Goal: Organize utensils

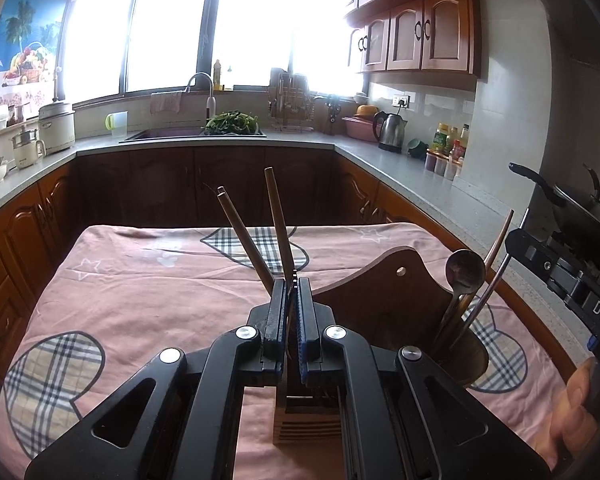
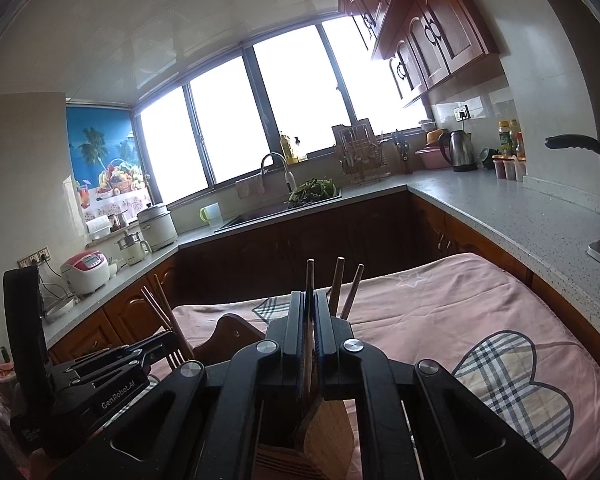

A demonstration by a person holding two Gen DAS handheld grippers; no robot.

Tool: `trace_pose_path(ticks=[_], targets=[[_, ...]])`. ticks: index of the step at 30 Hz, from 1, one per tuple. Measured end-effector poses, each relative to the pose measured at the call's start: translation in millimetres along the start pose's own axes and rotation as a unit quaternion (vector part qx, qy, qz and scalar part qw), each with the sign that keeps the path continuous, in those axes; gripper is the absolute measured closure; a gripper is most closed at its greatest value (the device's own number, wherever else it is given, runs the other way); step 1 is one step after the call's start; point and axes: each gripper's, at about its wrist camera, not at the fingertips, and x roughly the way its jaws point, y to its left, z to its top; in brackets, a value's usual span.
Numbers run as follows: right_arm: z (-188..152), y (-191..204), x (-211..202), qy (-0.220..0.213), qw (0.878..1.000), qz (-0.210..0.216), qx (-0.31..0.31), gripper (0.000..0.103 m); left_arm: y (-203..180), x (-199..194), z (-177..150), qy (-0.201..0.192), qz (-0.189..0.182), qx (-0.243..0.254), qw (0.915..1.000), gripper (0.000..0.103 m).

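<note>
My left gripper (image 1: 292, 280) is shut on a pair of brown chopsticks (image 1: 278, 220) that stick up and fan apart, above a wooden utensil holder (image 1: 306, 420) on the pink cloth. The holder's right cup (image 1: 470, 356) has a metal spoon (image 1: 464, 276) and more chopsticks. My right gripper (image 2: 309, 296) is shut on one dark chopstick (image 2: 309, 276), held upright over the holder's compartment (image 2: 328, 432). Two more chopsticks (image 2: 346, 286) stand just right of it. The left gripper also shows in the right wrist view (image 2: 156, 348).
The table (image 1: 140, 280) wears a pink cloth with plaid hearts. Kitchen counters wrap around it, with a sink (image 1: 172, 134), kettle (image 1: 392, 132), dish rack, rice cookers and bottles. A wok (image 1: 580, 208) sits on the stove at the right.
</note>
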Motion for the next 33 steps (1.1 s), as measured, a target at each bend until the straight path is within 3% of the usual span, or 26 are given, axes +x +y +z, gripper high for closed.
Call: trace_pose_path(ticks=[10,12,13,16,19,22,24,26,28,33], targets=[[0.9,-5.0,0.2,0.007,1.000,-0.001,0.009,0.094,-0.3,-0.3,2.4,0.008,-0.003,0.001,1.0000,0.096],[1.0,-4.9,-0.5,0.008,1.000,0.000,0.009,0.093,-1.0,-1.9,3.5,0.008,-0.005,0.001,1.0000,0.090],[1.1,-4.9,-1.0,0.007,1.000,0.000,0.009,0.092,-0.9,-3.3,3.8,0.006,-0.004,0.001,1.0000,0.082],[1.3,-5.7,-2.2,0.005,1.000,0.001,0.013,0.080,-1.2,-9.8,3.2,0.000,0.000,-0.001,1.0000,0.058],[2.5,-7.3,-7.2,-0.002,1.000,0.000,0.017,0.069,0.4,-14.8,2.2,-0.001,-0.001,-0.003,1.0000,0.053],[3.7,-9.5,-12.6,-0.006,1.000,-0.003,0.020,0.067,4.0,-20.4,-0.6,-0.001,0.003,-0.006,1.0000,0.045],[4.3,-12.0,-15.4,-0.005,1.000,-0.001,0.024,0.054,6.8,-24.7,-2.4,-0.001,0.011,-0.010,0.9999,0.031],[4.0,-14.3,-19.4,-0.009,1.000,0.001,0.030,0.033,9.9,-30.0,-4.6,-0.003,0.018,-0.014,0.9997,0.014],[3.2,-15.1,-24.1,-0.013,0.999,-0.001,0.031,0.022,11.5,-35.0,-7.7,-0.002,0.031,-0.014,0.9994,0.005],[-0.8,-13.7,-33.2,-0.011,0.999,0.009,0.035,0.014,14.5,-44.6,-15.5,0.005,0.043,-0.009,0.9990,0.003]])
